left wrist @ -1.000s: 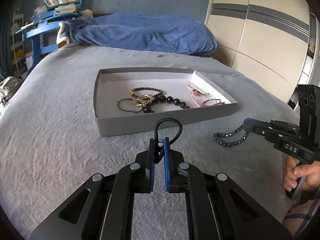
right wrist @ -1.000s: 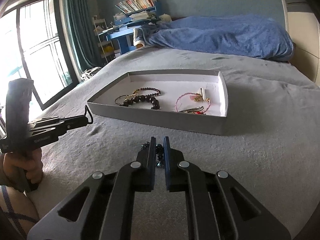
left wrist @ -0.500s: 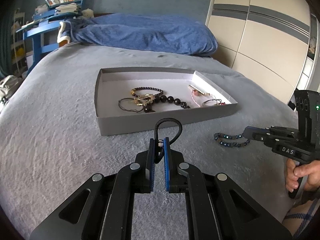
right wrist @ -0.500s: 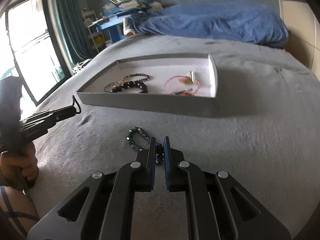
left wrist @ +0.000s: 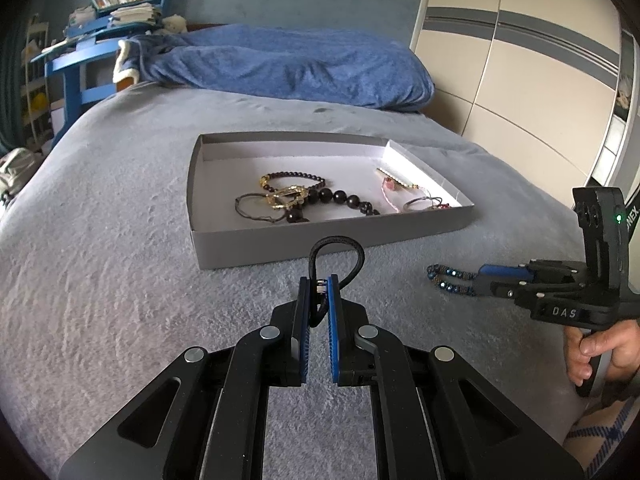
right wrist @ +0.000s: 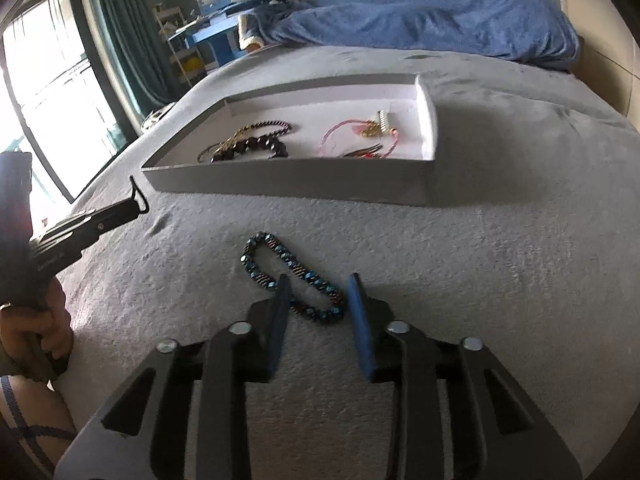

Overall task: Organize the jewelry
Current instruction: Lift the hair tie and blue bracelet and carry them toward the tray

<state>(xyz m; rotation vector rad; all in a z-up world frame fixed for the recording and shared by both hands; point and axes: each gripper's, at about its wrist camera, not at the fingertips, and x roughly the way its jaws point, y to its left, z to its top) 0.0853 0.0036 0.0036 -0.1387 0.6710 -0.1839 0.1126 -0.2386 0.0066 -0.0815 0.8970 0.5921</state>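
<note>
A shallow grey box [left wrist: 320,240] [right wrist: 288,178] lies on the grey bed and holds several bracelets: dark beads [left wrist: 344,198] [right wrist: 248,146], a gold piece [left wrist: 288,194], pink cords [left wrist: 390,186] [right wrist: 352,132]. My left gripper [left wrist: 319,282] [right wrist: 134,200] is shut on a black cord bracelet [left wrist: 336,246], held just in front of the box's near wall. My right gripper [right wrist: 318,280] [left wrist: 478,278] is open, its fingers straddling the near end of a blue beaded bracelet [right wrist: 288,272] [left wrist: 450,278] that lies on the bed.
A blue blanket [left wrist: 288,64] is piled at the head of the bed. A blue shelf with books [left wrist: 100,40] stands at the far left, a wardrobe [left wrist: 520,60] on the right, a window [right wrist: 48,92] to the left.
My right gripper lowered the blue beaded bracelet onto the bed and opened, letting it go. My left gripper stays shut on the black cord, barely moved.
</note>
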